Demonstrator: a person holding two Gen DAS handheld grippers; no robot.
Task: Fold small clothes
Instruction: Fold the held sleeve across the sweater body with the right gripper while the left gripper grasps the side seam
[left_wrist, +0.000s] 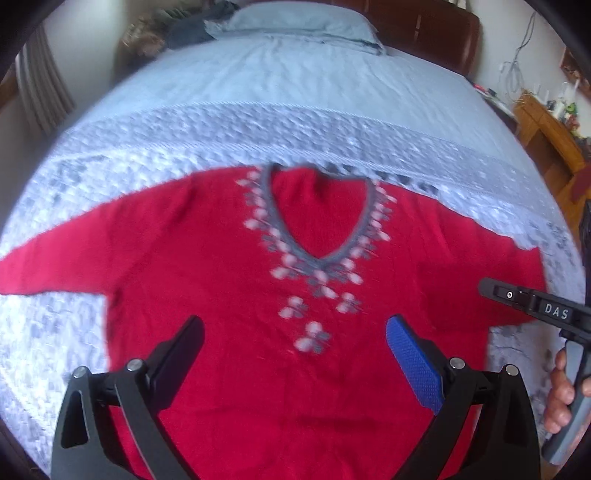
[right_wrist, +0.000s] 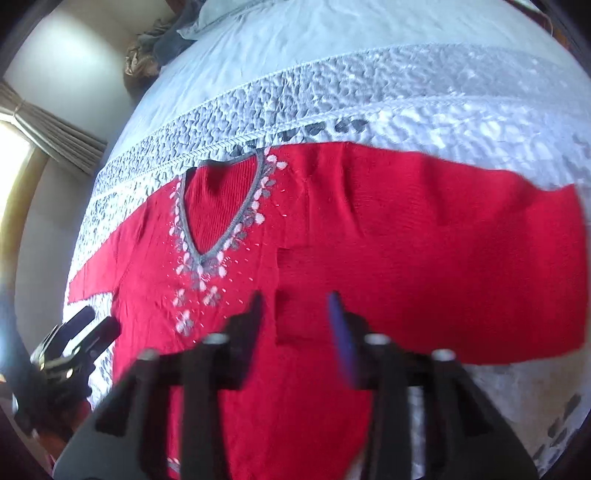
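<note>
A red knit sweater (left_wrist: 207, 280) lies spread flat, front up, on the bed, its grey V-neck (left_wrist: 317, 254) ringed with white and grey flowers. One sleeve (left_wrist: 55, 266) runs out to the left, the other (right_wrist: 480, 240) to the right. My left gripper (left_wrist: 295, 325) hovers over the chest, open wide, with nothing between its fingers. My right gripper (right_wrist: 295, 302) hangs over the sweater's body near the right armpit, jaws slightly apart, no fabric pinched. In the left wrist view the right gripper (left_wrist: 491, 288) reaches in over the right sleeve, held by a hand (left_wrist: 561, 391).
The sweater rests on a pale blue quilted bedspread (left_wrist: 258, 129). A pillow (left_wrist: 295, 22) and brown headboard (left_wrist: 424, 29) are at the far end. A wooden cabinet (left_wrist: 546, 136) stands to the right, and curtains (right_wrist: 55, 136) and a dark clothes pile (right_wrist: 166, 37) to the left.
</note>
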